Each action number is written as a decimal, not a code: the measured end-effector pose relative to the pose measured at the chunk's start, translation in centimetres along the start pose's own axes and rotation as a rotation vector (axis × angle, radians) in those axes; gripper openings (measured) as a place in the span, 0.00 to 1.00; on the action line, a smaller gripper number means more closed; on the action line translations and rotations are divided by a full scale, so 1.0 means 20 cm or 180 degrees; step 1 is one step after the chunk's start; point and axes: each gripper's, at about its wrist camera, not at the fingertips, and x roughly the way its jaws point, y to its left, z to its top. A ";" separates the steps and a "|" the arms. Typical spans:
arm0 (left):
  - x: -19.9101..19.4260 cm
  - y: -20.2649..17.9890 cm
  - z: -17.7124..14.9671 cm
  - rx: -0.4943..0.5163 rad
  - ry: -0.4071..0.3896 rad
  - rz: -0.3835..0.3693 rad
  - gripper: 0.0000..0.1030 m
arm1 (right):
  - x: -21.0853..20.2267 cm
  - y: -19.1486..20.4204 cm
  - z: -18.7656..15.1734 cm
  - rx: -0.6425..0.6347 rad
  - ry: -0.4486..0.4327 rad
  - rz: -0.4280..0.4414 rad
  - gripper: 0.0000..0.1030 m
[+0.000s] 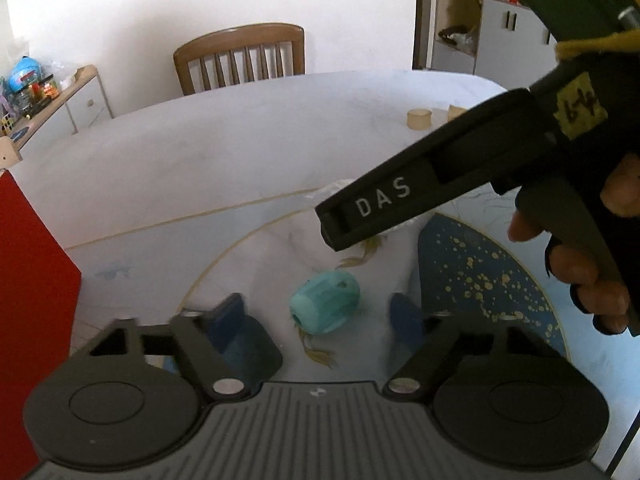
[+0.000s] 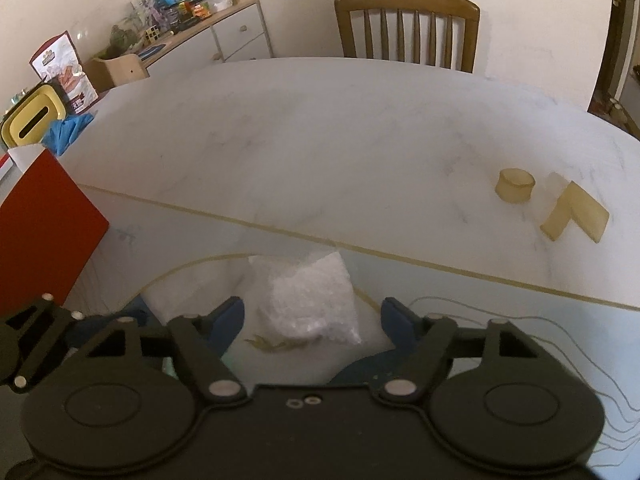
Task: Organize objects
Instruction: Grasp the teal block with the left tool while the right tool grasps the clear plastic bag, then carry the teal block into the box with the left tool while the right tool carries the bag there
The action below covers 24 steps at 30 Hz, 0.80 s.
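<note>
Now, on the big white marble table (image 2: 320,140), the left gripper (image 1: 318,312) has its jaws apart around the small teal plastic barrel (image 1: 326,307), not touching it, while the right gripper (image 2: 312,316) stands open around the little clear bag of white bits (image 2: 310,300), probably ready to grab.

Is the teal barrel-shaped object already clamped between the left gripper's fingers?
No, the teal barrel-shaped object lies on the mat between the left gripper's open fingers, touching neither.
</note>
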 end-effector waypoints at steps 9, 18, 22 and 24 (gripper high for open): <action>-0.01 -0.02 0.01 0.0032 -0.0016 -0.0083 0.35 | -0.02 0.02 -0.01 -0.0087 -0.0068 -0.0052 0.43; -0.05 0.02 0.02 -0.0074 -0.0017 -0.0128 0.35 | -0.11 0.03 -0.05 -0.0008 -0.0140 -0.0147 0.33; -0.11 0.07 0.05 -0.0175 -0.0054 -0.0158 0.35 | -0.22 0.03 -0.07 0.0014 -0.0198 -0.0136 0.33; -0.15 0.09 0.07 -0.0199 -0.0067 -0.0173 0.35 | -0.28 0.05 -0.08 0.0015 -0.0252 -0.0133 0.32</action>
